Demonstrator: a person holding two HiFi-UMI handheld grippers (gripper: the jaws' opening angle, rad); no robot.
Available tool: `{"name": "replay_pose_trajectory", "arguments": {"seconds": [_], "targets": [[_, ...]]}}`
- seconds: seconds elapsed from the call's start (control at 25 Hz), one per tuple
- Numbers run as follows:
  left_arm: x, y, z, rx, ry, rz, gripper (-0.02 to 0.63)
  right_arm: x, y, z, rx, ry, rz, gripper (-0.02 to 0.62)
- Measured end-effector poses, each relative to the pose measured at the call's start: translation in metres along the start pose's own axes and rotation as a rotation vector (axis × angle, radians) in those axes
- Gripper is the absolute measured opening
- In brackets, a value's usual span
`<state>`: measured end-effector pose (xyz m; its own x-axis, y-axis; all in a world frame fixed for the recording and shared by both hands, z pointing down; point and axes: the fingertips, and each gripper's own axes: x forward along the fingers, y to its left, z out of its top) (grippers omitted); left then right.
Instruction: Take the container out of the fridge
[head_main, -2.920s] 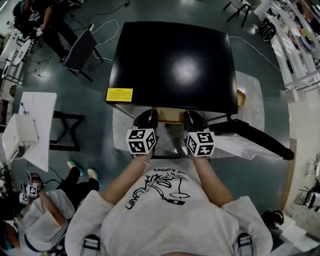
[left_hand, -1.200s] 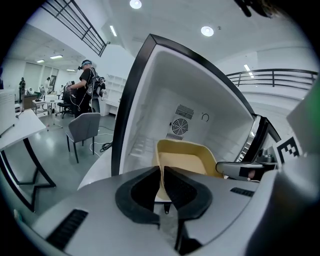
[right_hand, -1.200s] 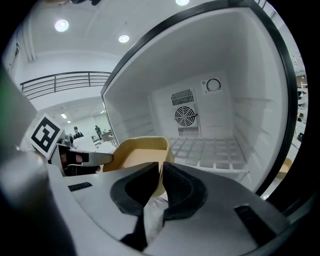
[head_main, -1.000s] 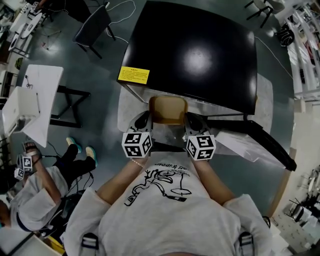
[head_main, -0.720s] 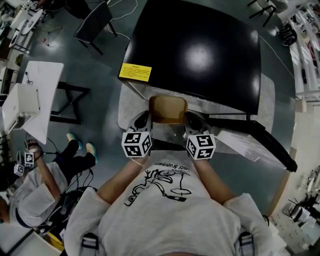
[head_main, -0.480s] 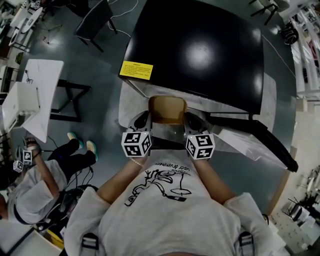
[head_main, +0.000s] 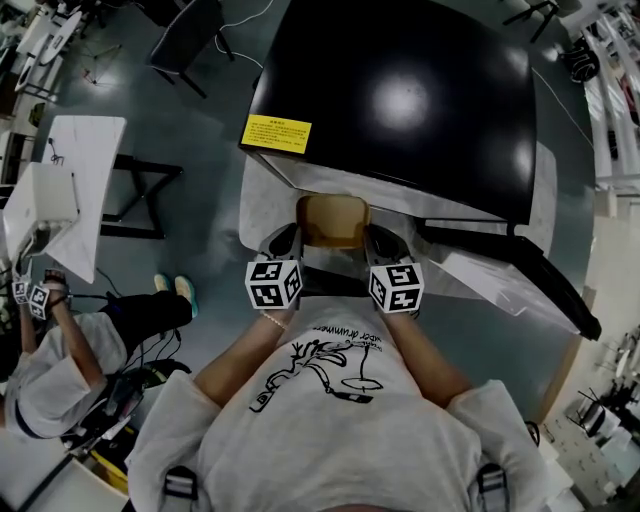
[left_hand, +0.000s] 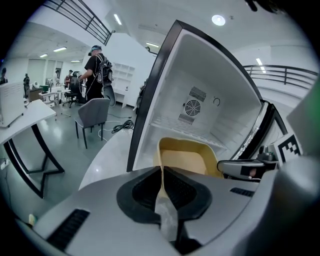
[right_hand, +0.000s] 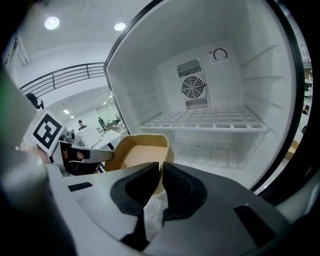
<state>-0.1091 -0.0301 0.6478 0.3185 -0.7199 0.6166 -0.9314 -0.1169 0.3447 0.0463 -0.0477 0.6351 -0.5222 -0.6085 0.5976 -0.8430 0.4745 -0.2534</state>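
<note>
Big black fridge (head_main: 400, 90) sitting on a pale counter (head_main: 262, 205), with its door (head_main: 520, 275) swung wide open to the person's right. Inside it's all white, and I can only see a wire shelf (right_hand: 205, 120) and a round fan vent (right_hand: 192, 87) on the back wall.

The container (head_main: 333, 220) is a tan tub with rounded corners, open on top. It's right at the mouth of the fridge, just in front of the edge of the black top and out in front of the shelf rather than on it. Can't tell from here whether its bottom touches anything.

It's held from both sides. The left claw (head_main: 285, 240) is clamped on the tub's left wall near the near corner. In the left gripper view the rim runs straight down between the two dark pads, and the jaws are nearly together with just the wall pinched in there. The right claw (head_main: 380, 242) does the same on the right wall, pads squeezed onto the rim. So the tub sits between the two claws and reaches out ahead of both toward the fridge. Both claws angle downward, with the marker cubes close to the person's chest.

There's also a small yellow sticker (head_main: 277, 133) on the fridge top's front left corner.
</note>
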Motion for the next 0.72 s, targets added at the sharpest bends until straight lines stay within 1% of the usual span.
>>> {"name": "replay_pose_trajectory", "arguments": {"seconds": [0.36, 0.52, 0.72], "targets": [[0.013, 0.007, -0.022, 0.012, 0.058, -0.014, 0.029, 0.011, -0.005, -0.022, 0.022, 0.04, -0.016, 0.043], [0.02, 0.011, -0.028, 0.031, 0.077, -0.019, 0.029, 0.017, -0.007, -0.032, 0.026, 0.063, -0.024, 0.043], [0.027, 0.016, -0.035, 0.033, 0.105, -0.021, 0.029, 0.024, -0.008, -0.041, 0.032, 0.087, -0.03, 0.043]]}}
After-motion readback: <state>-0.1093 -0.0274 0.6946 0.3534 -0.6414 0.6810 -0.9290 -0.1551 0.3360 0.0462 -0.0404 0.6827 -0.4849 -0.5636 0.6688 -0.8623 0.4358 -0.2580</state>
